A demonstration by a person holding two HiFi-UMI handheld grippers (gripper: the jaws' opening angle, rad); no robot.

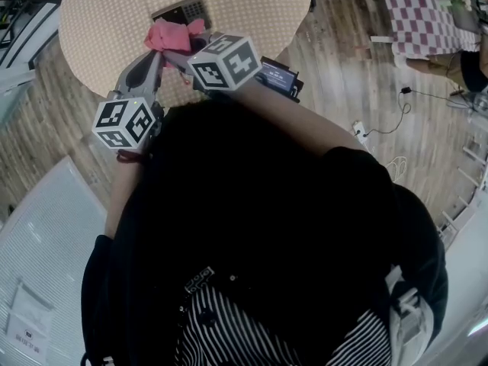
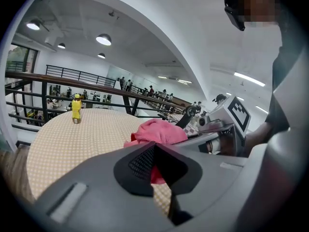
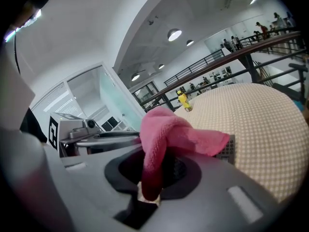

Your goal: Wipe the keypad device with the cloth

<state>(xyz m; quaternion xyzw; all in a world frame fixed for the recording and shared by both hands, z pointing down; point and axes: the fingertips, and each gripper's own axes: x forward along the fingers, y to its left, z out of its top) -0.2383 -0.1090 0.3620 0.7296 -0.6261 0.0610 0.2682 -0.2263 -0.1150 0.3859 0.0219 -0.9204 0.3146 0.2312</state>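
Observation:
In the head view a pink cloth [image 1: 171, 35] lies bunched on the round checked table [image 1: 252, 6], just in front of the dark keypad device [image 1: 185, 11]. My right gripper [image 1: 177, 50] is shut on the cloth; in the right gripper view the cloth [image 3: 166, 137] drapes over the jaws of the right gripper [image 3: 154, 164], with a corner of the keypad device [image 3: 231, 150] behind it. My left gripper [image 1: 158, 54] sits at the cloth's left edge. In the left gripper view the left gripper [image 2: 154, 154] has its pads together, and the cloth [image 2: 157, 132] mounds just beyond them.
A small yellow bottle [image 2: 76, 108] stands far across the table. A dark box with a blue screen [image 1: 279, 75] sits at the table's near right edge. On the wooden floor lie a power strip and cable [image 1: 360, 131]. A second table with a checked cover [image 1: 427, 14] stands at the upper right.

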